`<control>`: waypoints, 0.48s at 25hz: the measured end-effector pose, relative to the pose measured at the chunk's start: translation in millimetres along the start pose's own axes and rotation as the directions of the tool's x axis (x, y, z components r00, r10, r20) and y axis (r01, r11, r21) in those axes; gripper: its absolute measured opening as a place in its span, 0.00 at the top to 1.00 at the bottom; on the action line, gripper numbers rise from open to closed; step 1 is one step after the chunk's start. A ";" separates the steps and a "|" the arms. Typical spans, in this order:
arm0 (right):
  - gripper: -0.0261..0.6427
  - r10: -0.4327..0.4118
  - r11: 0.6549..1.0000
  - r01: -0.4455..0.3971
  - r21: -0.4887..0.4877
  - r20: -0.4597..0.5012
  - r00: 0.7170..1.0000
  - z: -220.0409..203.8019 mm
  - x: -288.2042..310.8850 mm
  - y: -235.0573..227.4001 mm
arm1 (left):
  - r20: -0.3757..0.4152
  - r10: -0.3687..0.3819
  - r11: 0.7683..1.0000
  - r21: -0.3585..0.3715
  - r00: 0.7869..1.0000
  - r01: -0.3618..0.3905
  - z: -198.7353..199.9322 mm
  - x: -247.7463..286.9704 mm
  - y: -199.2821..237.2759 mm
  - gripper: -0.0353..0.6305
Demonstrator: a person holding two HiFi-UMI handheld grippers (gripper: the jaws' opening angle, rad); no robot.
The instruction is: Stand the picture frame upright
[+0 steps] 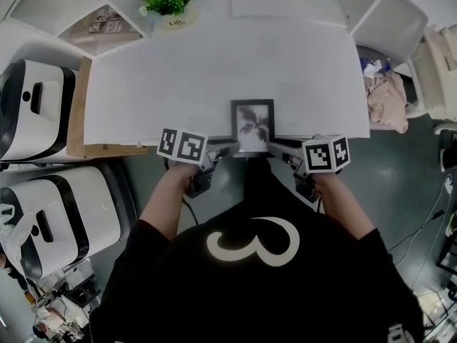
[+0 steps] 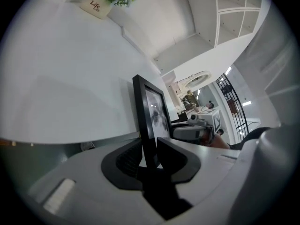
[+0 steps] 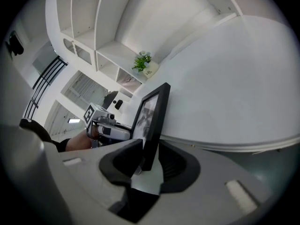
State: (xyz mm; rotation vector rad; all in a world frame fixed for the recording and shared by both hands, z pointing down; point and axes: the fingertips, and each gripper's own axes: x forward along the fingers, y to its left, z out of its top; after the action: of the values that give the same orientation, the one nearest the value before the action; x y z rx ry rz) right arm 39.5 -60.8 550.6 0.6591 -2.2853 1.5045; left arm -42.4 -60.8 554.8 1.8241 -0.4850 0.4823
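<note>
A black picture frame [image 1: 252,126] with a grey plant print lies at the near edge of the white table [image 1: 214,63], its face toward the head camera and its bottom end past the edge. My left gripper [image 1: 227,148] holds the lower left corner and my right gripper [image 1: 277,148] the lower right corner. In the left gripper view the frame [image 2: 152,111] runs edge-on between the black pads [image 2: 126,161] of the left gripper [image 2: 150,156], which press on it. In the right gripper view the frame [image 3: 152,111] sits the same way in the right gripper [image 3: 149,161].
A potted plant [image 1: 170,2] stands at the table's far edge. Two white machines [image 1: 36,106] sit on the left beside a wooden board [image 1: 78,106]. A heap of cloth [image 1: 385,95] lies right of the table. White shelves [image 3: 93,27] line the wall.
</note>
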 end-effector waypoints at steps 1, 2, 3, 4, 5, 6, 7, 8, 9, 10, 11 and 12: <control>0.81 -0.004 1.000 0.004 -0.021 -0.004 1.000 2.1 -0.5 2.0 | -0.004 0.001 1.000 0.015 1.000 -0.001 0.8 -1.2 -1.6 0.79; 0.81 -0.010 0.999 0.010 -0.046 -0.008 1.000 4.6 -1.2 3.9 | -0.009 0.002 0.999 0.033 1.000 -0.002 1.8 -2.6 -3.4 0.79; 0.81 -0.018 0.997 0.017 -0.073 -0.011 1.000 7.2 -2.1 5.8 | -0.012 0.004 0.999 0.051 1.000 -0.003 3.3 -4.1 -5.4 0.79; 0.81 -0.028 0.995 0.026 -0.101 -0.013 1.000 10.4 -3.1 7.9 | -0.011 0.007 0.997 0.071 1.000 -0.006 5.8 -5.7 -7.6 0.79; 0.81 -0.039 0.991 0.037 -0.130 -0.013 0.999 14.4 -4.4 9.9 | -0.006 0.010 0.996 0.093 1.000 -0.010 9.4 -7.7 -10.1 0.79; 0.81 -0.052 0.986 0.050 -0.160 -0.011 0.999 19.4 -5.6 11.7 | 0.004 0.014 0.993 0.115 1.000 -0.015 14.3 -9.8 -12.7 0.79; 0.81 -0.066 0.980 0.064 -0.189 -0.008 0.998 25.2 -6.8 13.1 | 0.017 0.018 0.990 0.137 1.000 -0.020 20.2 -12.0 -15.3 0.79; 0.81 -0.080 0.973 0.077 -0.216 -0.003 0.997 31.8 -8.0 14.3 | 0.032 0.022 0.987 0.159 0.999 -0.027 26.8 -14.0 -17.6 0.79; 0.81 -0.092 0.966 0.090 -0.240 0.005 0.996 39.1 -9.1 15.6 | 0.048 0.029 0.982 0.183 0.998 -0.038 34.2 -16.1 -19.3 0.79; 0.81 -0.103 0.959 0.103 -0.265 0.014 0.995 46.8 -10.2 17.1 | 0.066 0.042 0.976 0.211 0.997 -0.055 42.3 -18.5 -20.1 0.79; 0.81 -0.115 0.950 0.117 -0.291 0.024 0.993 54.6 -11.3 18.6 | 0.083 0.059 0.967 0.242 0.995 -0.078 50.8 -20.9 -20.6 0.79; 0.81 -0.127 0.939 0.131 -0.319 0.033 0.991 62.3 -12.1 19.9 | 0.099 0.076 0.957 0.273 0.992 -0.101 59.0 -23.1 -21.6 0.79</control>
State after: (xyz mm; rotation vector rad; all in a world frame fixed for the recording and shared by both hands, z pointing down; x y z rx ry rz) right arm 37.8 -109.0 504.8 0.7076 -2.3695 1.0384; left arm -44.6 -108.9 508.4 2.1064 -0.5841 0.5561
